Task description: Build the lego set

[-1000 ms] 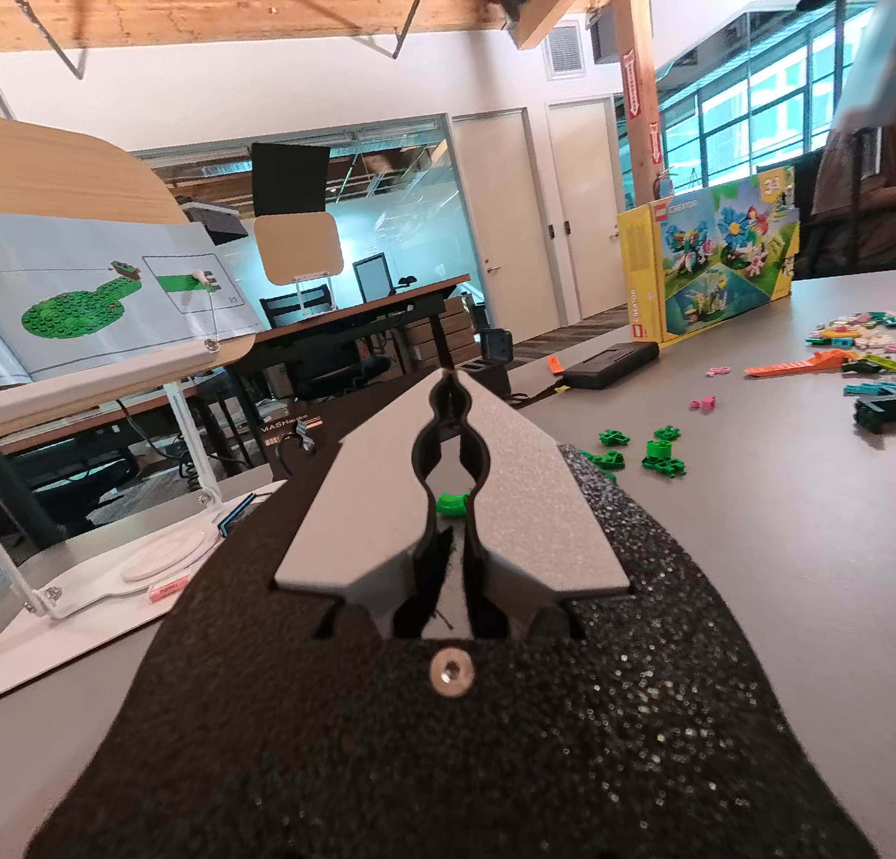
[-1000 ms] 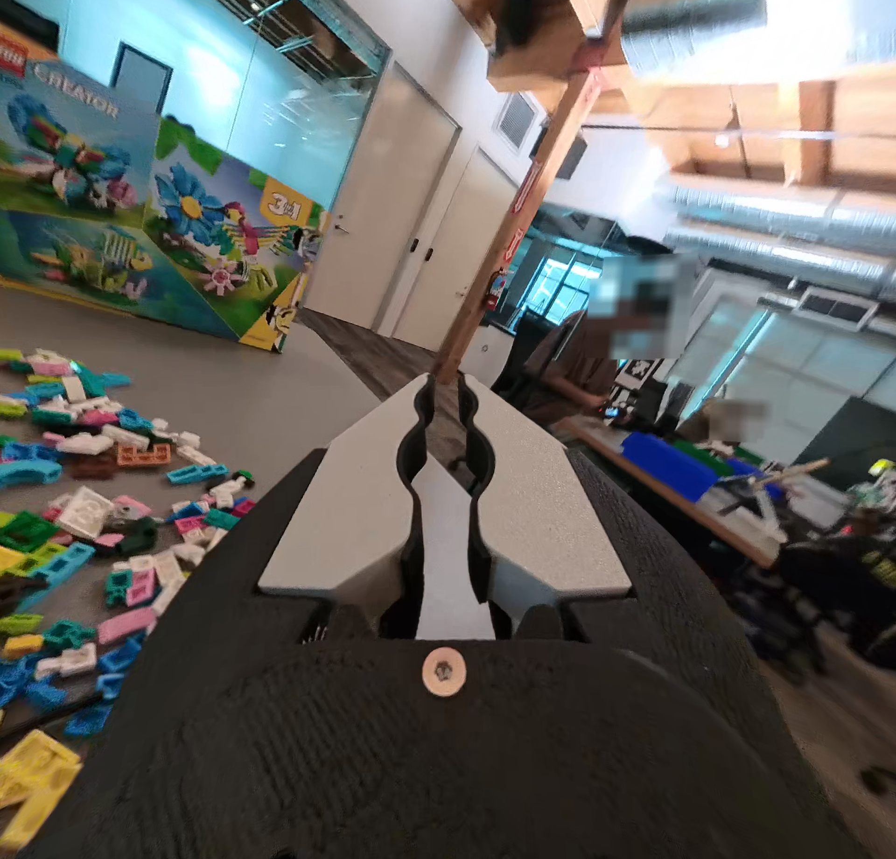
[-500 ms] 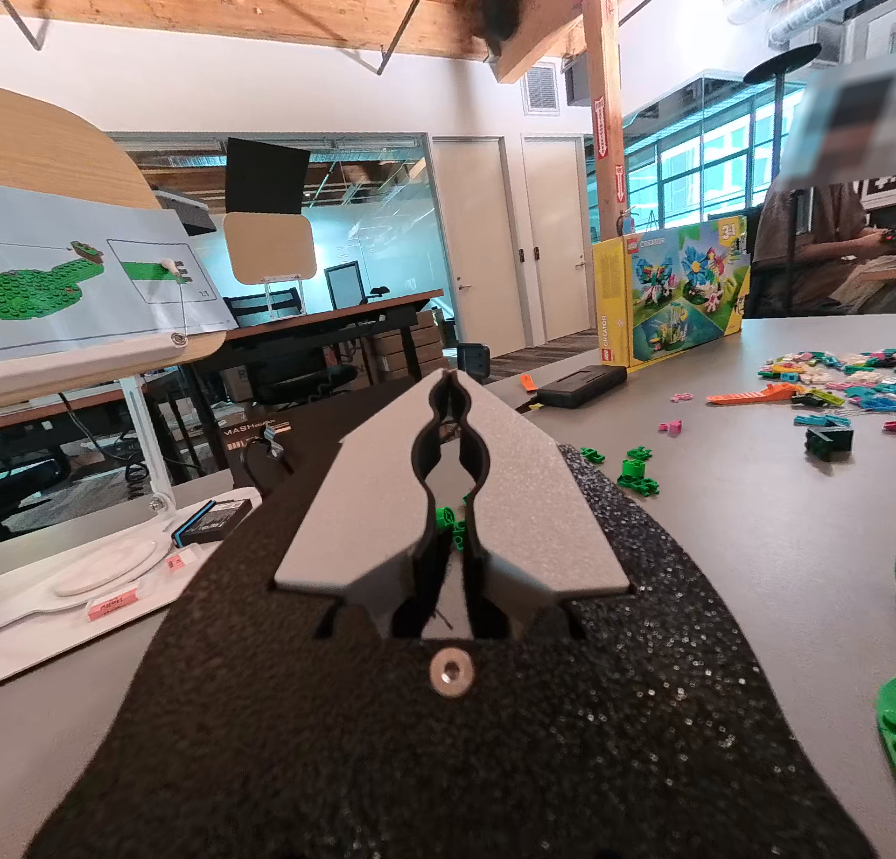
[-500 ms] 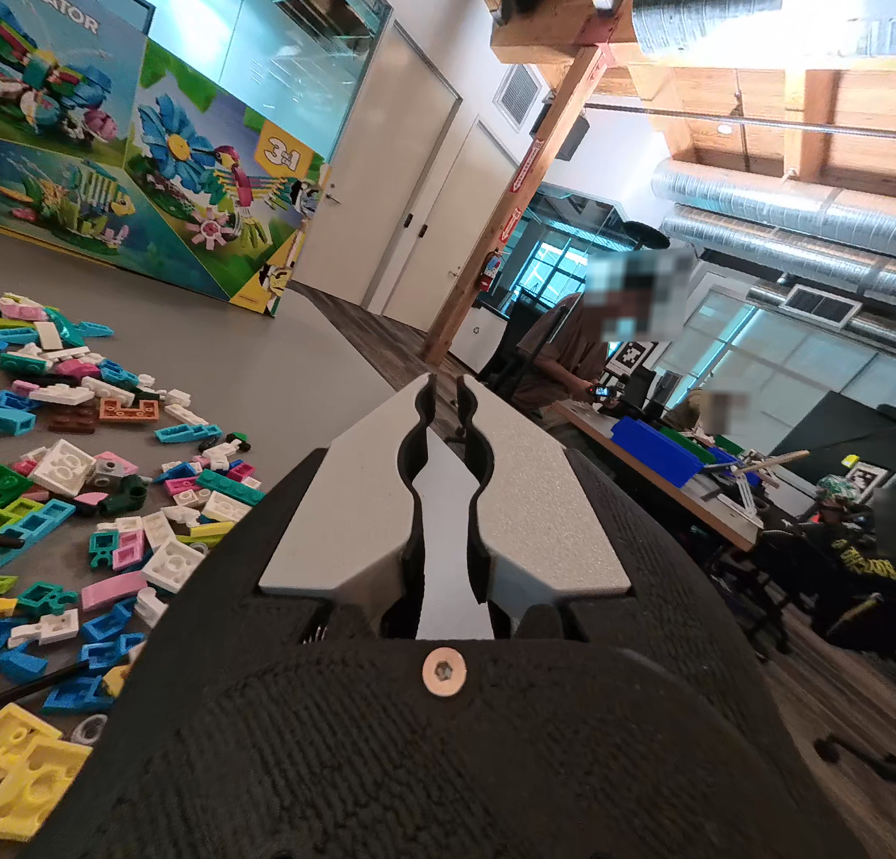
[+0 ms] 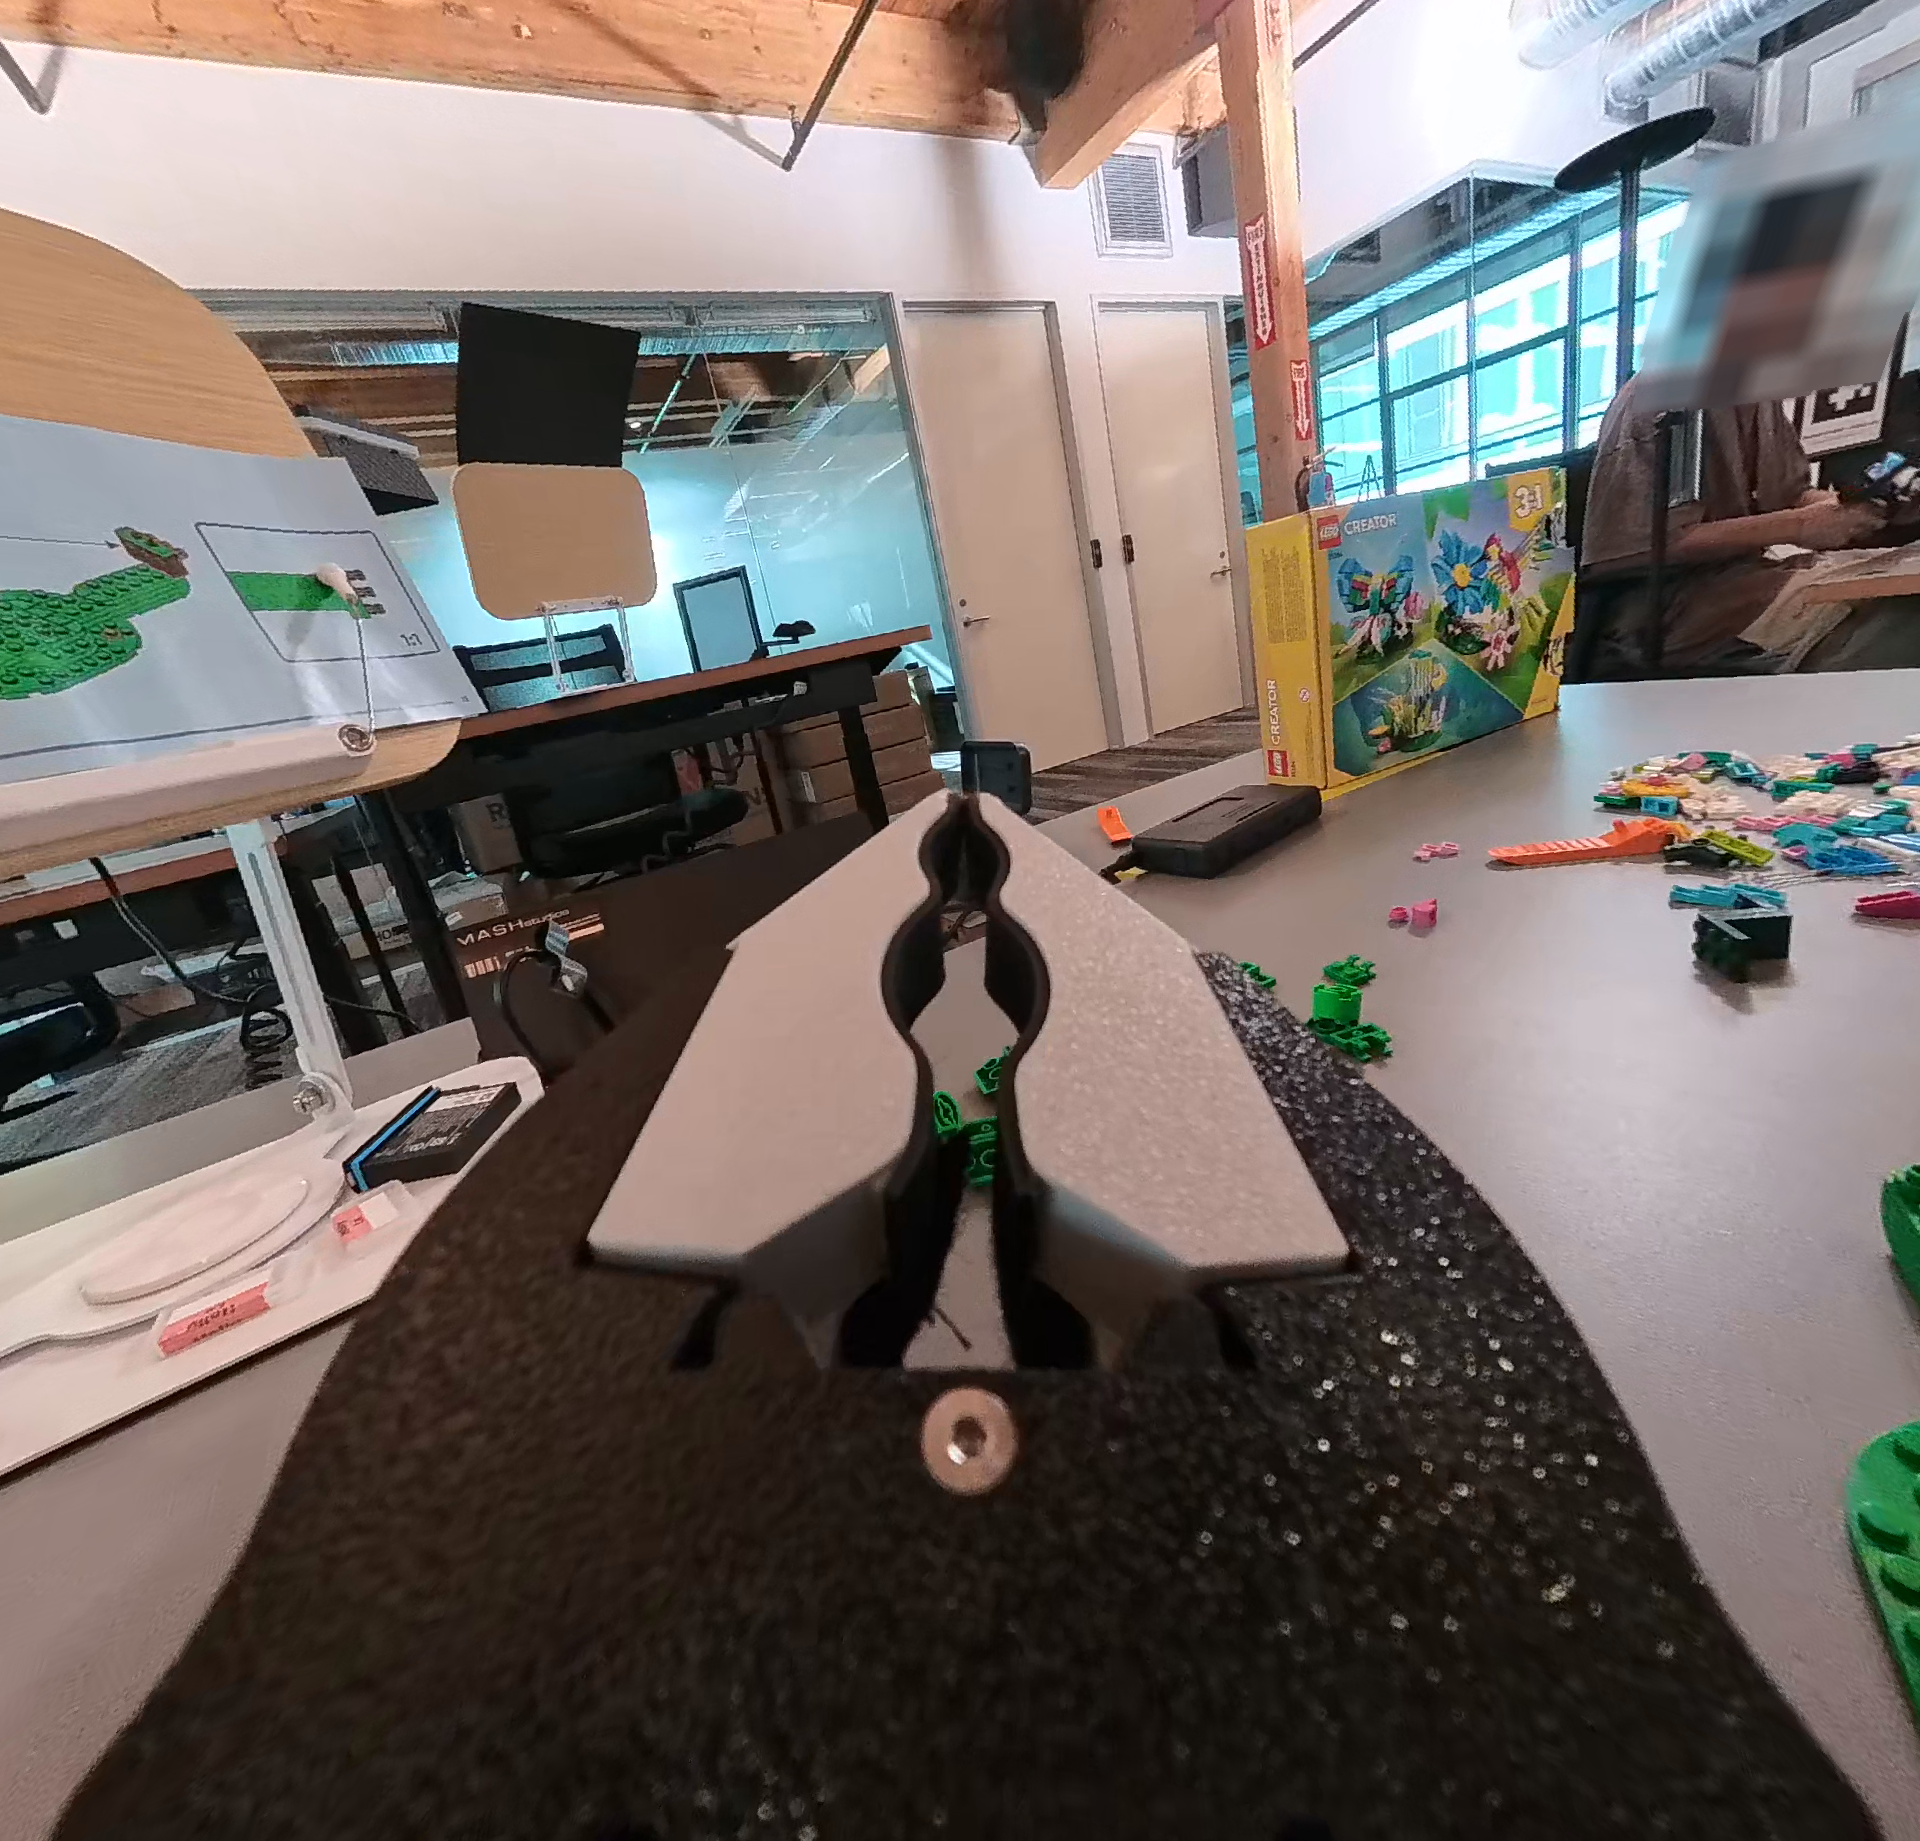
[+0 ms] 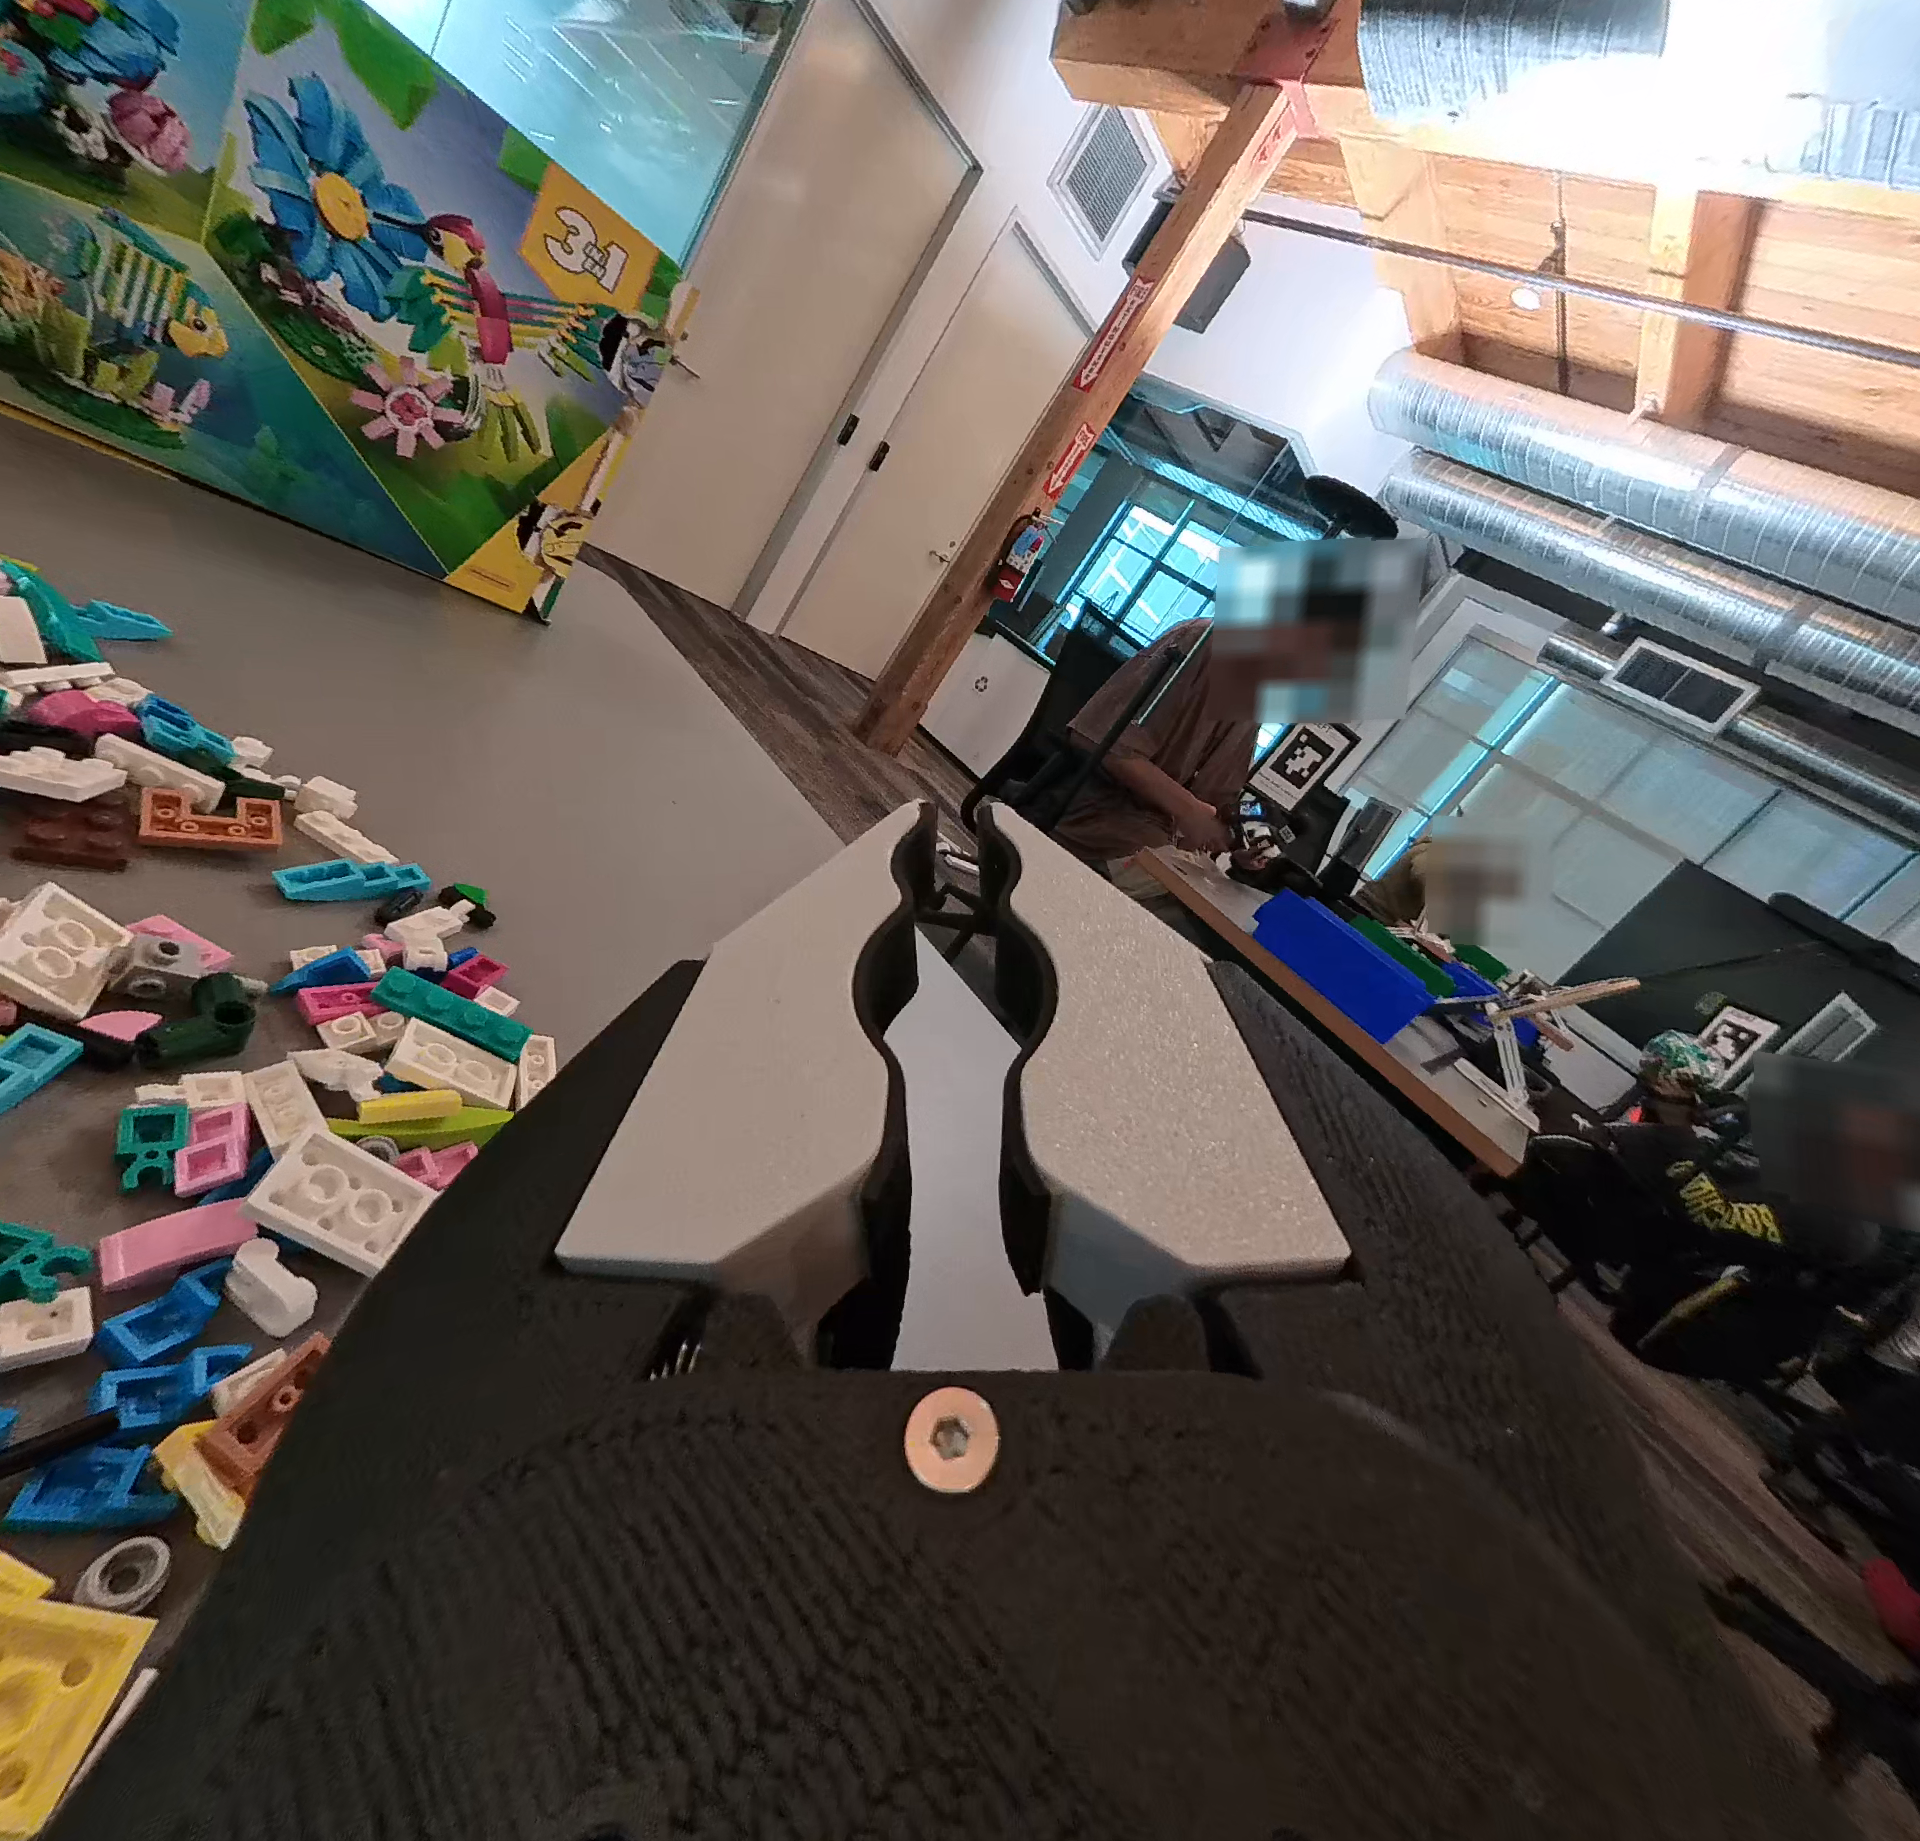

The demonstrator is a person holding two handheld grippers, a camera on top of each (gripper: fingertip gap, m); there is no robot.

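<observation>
Two hand-held grippers are hovering over a grey counter (image 5: 1558, 1116) strewn with building bricks, each carrying nothing. The left gripper (image 5: 964, 825) is pointing along the counter with its jaws nearly closed, tips all but meeting and nothing between them; directly ahead and just below its tips, a few small green pieces (image 5: 977, 1116) are showing through the gap between its jaws, with another small green cluster (image 5: 1340, 1012) lying a little to the right. The right gripper (image 6: 954, 825) is angling up and away toward the room, its jaws also close together with a narrow gap at the tips and holding nothing, while the big pile of mixed bricks (image 6: 260, 1043) is lying low to its left. Green plates (image 5: 1891, 1479) are peeking in at the right edge of the left wrist view, and an instruction sheet (image 5: 197, 607) on a stand is displaying a green build beside the set's box (image 5: 1413, 628). The left gripper appears the nearer to the green pieces, which lie straight along its line of reach; their long axis cannot be made out.
</observation>
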